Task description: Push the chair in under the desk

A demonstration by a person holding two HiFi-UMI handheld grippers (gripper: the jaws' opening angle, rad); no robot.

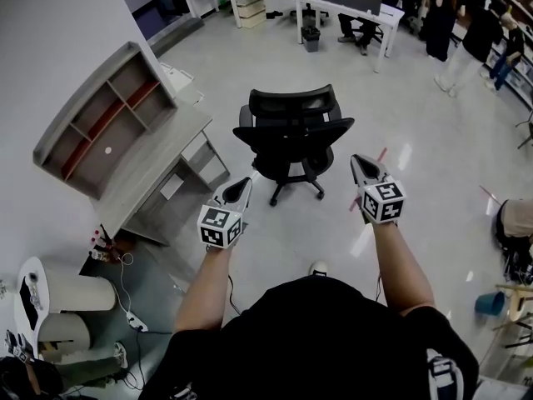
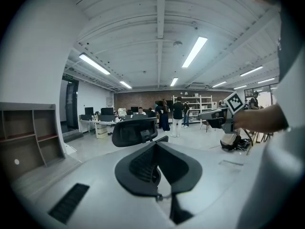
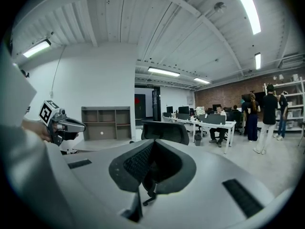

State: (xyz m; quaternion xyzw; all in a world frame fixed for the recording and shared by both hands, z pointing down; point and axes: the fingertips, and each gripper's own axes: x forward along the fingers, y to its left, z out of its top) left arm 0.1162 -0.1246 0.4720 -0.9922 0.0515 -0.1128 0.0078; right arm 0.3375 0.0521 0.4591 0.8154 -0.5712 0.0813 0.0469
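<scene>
A pale glossy floor (image 1: pixel 433 223) fills most of the head view; at the far edge a row of white desks (image 1: pixel 350 5) runs across it, with seated and standing people (image 1: pixel 441 19) around them; in the left gripper view the same group shows small in the far middle.

On the left stands the grey surface (image 1: pixel 158 169), set at an angle, with an open shelf unit (image 1: pixel 108 119) rising from its left side; the space under it holds no chair.

The black chair (image 1: pixel 291 136) stands on the floor in the middle of the scene, to the right of the surface and apart from it; its wheeled base (image 1: pixel 296 188) is on the near side, and both gripper views look at its mesh back.

The left gripper (image 1: pixel 243 183) is held out on the near left of the chair, close to the base but not touching it; its fingers (image 2: pixel 143 166) are pressed together with nothing between them.

The right gripper (image 1: pixel 361 163) is held out on the near right of the chair, also clear of it; its fingers (image 3: pixel 138 163) are likewise pressed together on nothing.

A thin red mark (image 1: pixel 379 157) lies on the floor just beside the right gripper; a white cable (image 1: pixel 125 294) trails on the floor at the near left.
</scene>
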